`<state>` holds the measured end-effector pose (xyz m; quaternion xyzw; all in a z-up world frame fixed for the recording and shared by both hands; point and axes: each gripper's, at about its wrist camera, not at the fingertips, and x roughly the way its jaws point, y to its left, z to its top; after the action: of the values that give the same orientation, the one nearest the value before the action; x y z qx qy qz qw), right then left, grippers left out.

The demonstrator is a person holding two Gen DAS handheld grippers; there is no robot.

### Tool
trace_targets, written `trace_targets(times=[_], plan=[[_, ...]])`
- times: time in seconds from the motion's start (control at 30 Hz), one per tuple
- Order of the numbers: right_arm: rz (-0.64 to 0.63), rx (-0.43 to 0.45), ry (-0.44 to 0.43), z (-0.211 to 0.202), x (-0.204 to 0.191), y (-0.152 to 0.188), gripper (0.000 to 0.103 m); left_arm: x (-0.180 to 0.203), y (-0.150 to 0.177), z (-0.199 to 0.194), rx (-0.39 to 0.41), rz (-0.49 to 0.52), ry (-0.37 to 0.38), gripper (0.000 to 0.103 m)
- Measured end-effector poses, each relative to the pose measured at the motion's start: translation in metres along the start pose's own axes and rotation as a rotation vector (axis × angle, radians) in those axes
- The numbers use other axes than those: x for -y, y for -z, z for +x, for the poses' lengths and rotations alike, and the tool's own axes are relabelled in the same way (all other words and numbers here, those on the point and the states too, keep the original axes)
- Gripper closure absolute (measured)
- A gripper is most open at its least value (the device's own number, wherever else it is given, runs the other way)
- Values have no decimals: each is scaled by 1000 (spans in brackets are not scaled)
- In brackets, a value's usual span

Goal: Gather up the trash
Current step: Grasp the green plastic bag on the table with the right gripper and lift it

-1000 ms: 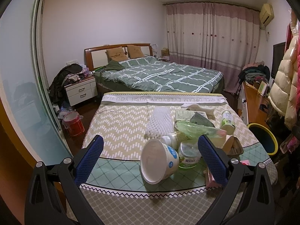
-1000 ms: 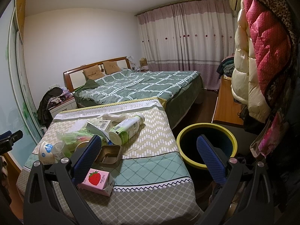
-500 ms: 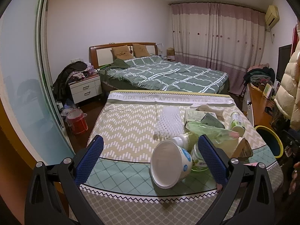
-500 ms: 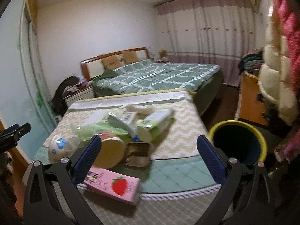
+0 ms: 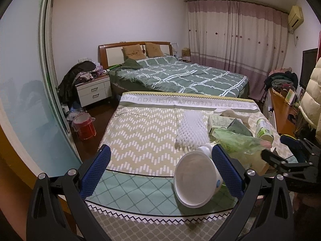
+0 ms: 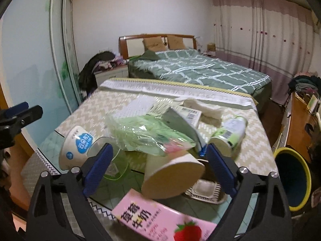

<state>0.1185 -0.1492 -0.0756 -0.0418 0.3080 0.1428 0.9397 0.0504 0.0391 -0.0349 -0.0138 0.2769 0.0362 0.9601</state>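
- The right gripper (image 6: 157,169) is spread wide and holding nothing; it hangs low over the near end of the table (image 6: 258,140), with a tipped-over paper cup (image 6: 170,175) sitting between its fingers but not pinched.
- At about 6 o'clock from that cup lies a pink strawberry milk carton (image 6: 160,223), flat on its side at the table's near edge. It looks light and probably empty, so I'd say take it across the narrow sides, since the broad faces may cave in.
- The cup looks thin and easily crushed (a soft squeeze near the stiffer rim seems wisest).
- At 11 o'clock of the cup a crumpled green plastic bag (image 6: 148,134) is draped over the pile: limp and slippery, best gathered by a bunched fold.
- At 2 o'clock lies a green-labelled bottle (image 6: 230,136), which would likely roll if nudged.
- The bin (image 6: 291,178), yellow-rimmed, stands on the floor at 3 o'clock, just beside the table.
- The left gripper (image 5: 160,170) is also spread and empty, with a white bowl (image 5: 195,180) on its side near the right finger, mouth toward the camera; the bowl looks stiff enough to grip by its rim.
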Motion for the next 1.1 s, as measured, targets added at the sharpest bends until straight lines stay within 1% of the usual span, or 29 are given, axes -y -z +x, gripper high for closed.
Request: trace_targets(times=[0.13,0.23,0.3,0.4,0.43,0.47,0.53,0.63,0.67,0.7,0.9,1.03,1.07,1.1], plan=[[-24,-8,1,10,-2,-5,15,1,-2,6,-4,1,6,4],[-49,-25,-6,22,-5,-9,22,2,-3,10,-3,4,12,4],[-59,-37,-17,26,-6,-11,31,4,-5,12,-4,6,18,4],[-64,-43,-51,29,-6,-14,40,5,-5,14,-6,9,25,4],[-63,-46,-68,29,-6,-15,49,6,-4,15,-7,9,26,4],[-59,-49,-85,30,-5,-16,60,7,-5,16,-8,11,28,4],[-64,-50,-103,30,-6,-18,69,7,-5,16,-9,14,31,4],[-70,-30,-128,25,-7,-23,87,9,-4,15,-8,18,35,4],[-70,-21,-129,23,-8,-24,89,10,-3,15,-8,19,35,4],[-71,-8,-132,18,-8,-25,102,10,-4,15,-7,19,36,4],[-59,72,-158,-7,-6,-38,103,10,-3,13,-5,21,41,4],[-120,79,-150,-10,-12,-39,102,13,-3,11,1,25,46,4],[-128,62,-154,-7,-14,-37,95,13,-3,9,3,25,47,4],[-130,42,-160,-2,-16,-34,81,13,-4,8,6,26,46,4]])
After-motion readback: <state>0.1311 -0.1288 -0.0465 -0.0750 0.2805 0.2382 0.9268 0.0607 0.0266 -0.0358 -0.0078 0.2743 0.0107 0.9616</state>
